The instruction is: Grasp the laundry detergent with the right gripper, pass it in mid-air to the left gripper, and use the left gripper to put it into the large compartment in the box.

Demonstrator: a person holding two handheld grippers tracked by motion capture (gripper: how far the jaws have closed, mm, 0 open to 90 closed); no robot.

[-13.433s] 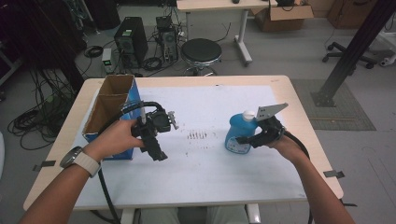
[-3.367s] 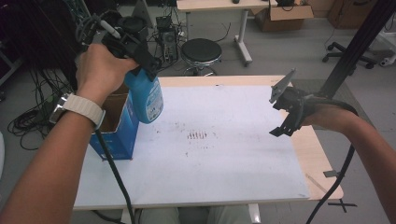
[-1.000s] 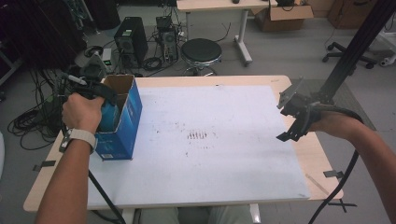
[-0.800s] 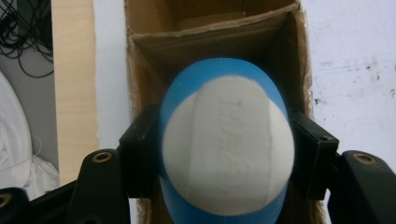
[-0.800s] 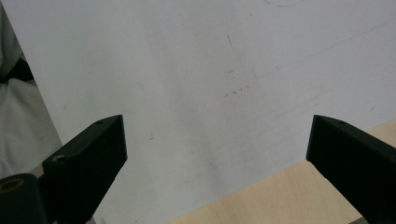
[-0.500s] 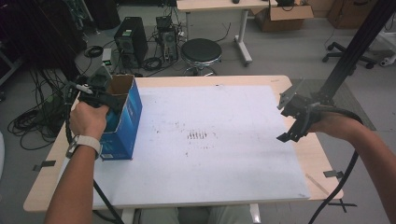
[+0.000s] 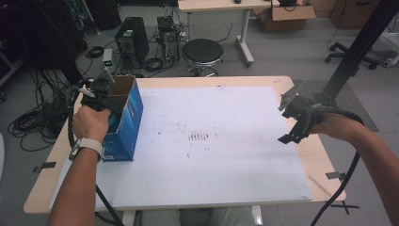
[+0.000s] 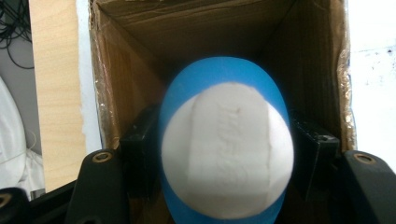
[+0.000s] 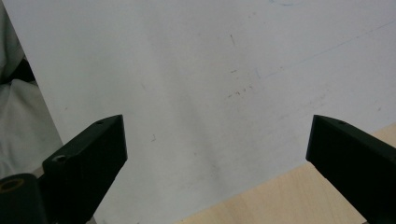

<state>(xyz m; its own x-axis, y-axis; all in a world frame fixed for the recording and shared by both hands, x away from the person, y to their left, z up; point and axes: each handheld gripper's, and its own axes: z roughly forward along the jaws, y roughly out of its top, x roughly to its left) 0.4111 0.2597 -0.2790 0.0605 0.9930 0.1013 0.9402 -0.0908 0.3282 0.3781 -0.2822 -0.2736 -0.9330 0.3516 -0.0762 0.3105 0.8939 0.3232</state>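
One blue bottle sits inside the one open cardboard box at the table's 9 o'clock edge. Your left gripper clamps it. Your right gripper, at 3 o'clock, hangs wide and empty above the white sheet.

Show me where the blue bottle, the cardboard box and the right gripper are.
blue bottle (image 8: 227, 154): left gripper view, on its white cap.
cardboard box (image 7: 131, 113): high view, on its blue outer side.
right gripper (image 9: 217, 140): right gripper view, midway between its open jaws.
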